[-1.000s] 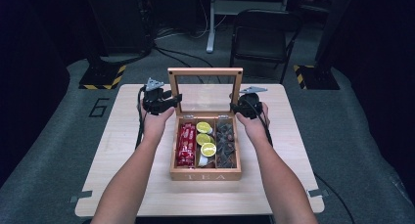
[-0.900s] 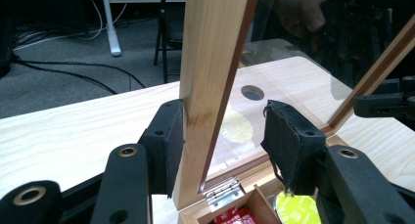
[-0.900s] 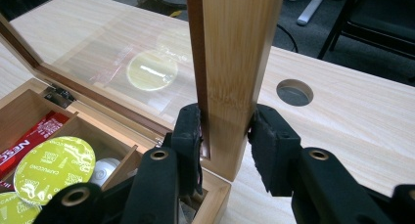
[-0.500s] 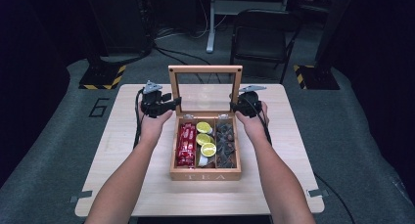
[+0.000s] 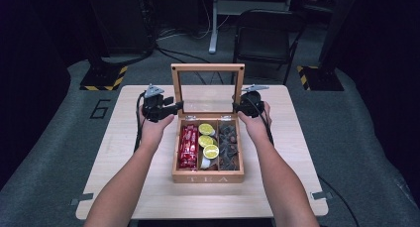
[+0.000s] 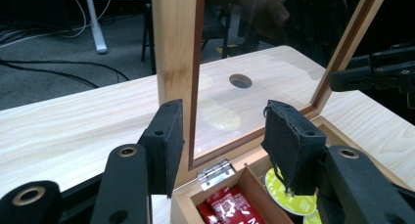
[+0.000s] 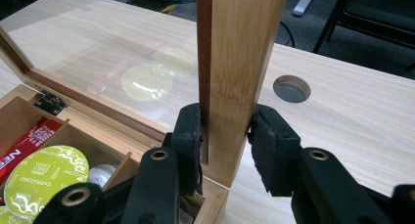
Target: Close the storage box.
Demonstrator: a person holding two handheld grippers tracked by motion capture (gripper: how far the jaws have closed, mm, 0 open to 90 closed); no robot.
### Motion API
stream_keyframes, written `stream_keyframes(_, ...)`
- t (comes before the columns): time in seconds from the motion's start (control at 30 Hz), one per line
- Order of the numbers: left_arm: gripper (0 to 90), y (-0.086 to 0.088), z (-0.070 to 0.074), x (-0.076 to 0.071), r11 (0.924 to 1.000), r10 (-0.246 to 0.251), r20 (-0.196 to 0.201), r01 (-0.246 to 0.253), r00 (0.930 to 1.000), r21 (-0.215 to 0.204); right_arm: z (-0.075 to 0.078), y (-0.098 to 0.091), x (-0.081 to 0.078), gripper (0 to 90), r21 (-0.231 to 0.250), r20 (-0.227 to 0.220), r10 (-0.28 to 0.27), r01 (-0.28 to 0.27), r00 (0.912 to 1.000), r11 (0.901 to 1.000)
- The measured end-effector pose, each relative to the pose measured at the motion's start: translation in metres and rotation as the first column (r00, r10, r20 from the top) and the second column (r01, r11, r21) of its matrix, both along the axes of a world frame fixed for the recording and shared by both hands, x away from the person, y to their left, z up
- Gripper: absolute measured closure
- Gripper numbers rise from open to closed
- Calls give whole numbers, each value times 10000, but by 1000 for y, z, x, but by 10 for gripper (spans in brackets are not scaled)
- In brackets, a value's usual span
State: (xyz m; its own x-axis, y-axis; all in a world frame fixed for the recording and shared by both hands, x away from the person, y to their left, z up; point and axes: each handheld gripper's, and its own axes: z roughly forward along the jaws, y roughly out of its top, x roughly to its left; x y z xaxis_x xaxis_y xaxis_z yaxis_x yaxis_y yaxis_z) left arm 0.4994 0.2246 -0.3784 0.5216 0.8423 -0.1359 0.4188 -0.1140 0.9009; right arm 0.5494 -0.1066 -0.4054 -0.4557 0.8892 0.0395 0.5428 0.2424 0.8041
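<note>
Your right claw (image 7: 225, 136) clamps the upright lid (image 5: 207, 88) at its right edge; your left claw (image 6: 222, 141) straddles the left edge, unclenched. The box (image 5: 208, 178) sits mid-surface (image 5: 124, 182), holding red packets (image 5: 188, 147), lime capsules (image 5: 211, 151), dark pieces (image 5: 228, 147).

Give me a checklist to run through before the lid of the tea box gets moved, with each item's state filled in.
1. Right gripper clamped on the lid's side rail: ok, both pads press the wood.
2. Left gripper gripping the lid: not ok, its jaws straddle the other rail with a gap on the inner side.
3. Lid upright on its hinges: ok, it stands open.
4. Tea box flat on the table: ok.
5. Contents below the rim: the red packets and green-topped capsules look ok; the dark items cannot tell.
6. Cables free of the hinges: cannot tell.
</note>
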Motion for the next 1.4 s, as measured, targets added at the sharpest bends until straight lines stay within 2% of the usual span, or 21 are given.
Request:
stream_keyframes(0.33, 494, 11, 0, -4, 9999, 159, -23, -159, 9999, -54, -1, 0, 4, 646, -101, 14, -71, 71, 10000, 9999)
stream_keyframes(0.53, 494, 13, -1, -7, 9998, 197, 2, -197, 9998, -31, -1, 2, 7, 645, 111, -133, -253, 255, 9996, 9996)
stream_keyframes(1.03, 494, 22, -2, -11, 9995, 320, -27, -320, 9995, 32, -5, 3, 14, 639, 185, -207, -489, 493, 9986, 9986)
stream_keyframes(1.2, 492, 23, -2, -12, 9995, 327, -56, -327, 9994, 49, -6, 8, 13, 556, 403, -286, -731, 743, 9969, 9964)
stream_keyframes(1.3, 485, 22, -2, -13, 9995, 318, -51, -317, 9995, 58, -5, 8, 12, 527, 191, -229, -587, 591, 9980, 9981)
stream_keyframes(1.4, 479, 23, -3, -13, 9994, 328, -85, -327, 9994, 88, -6, 7, 9, 501, 226, -207, -619, 624, 9979, 9978)
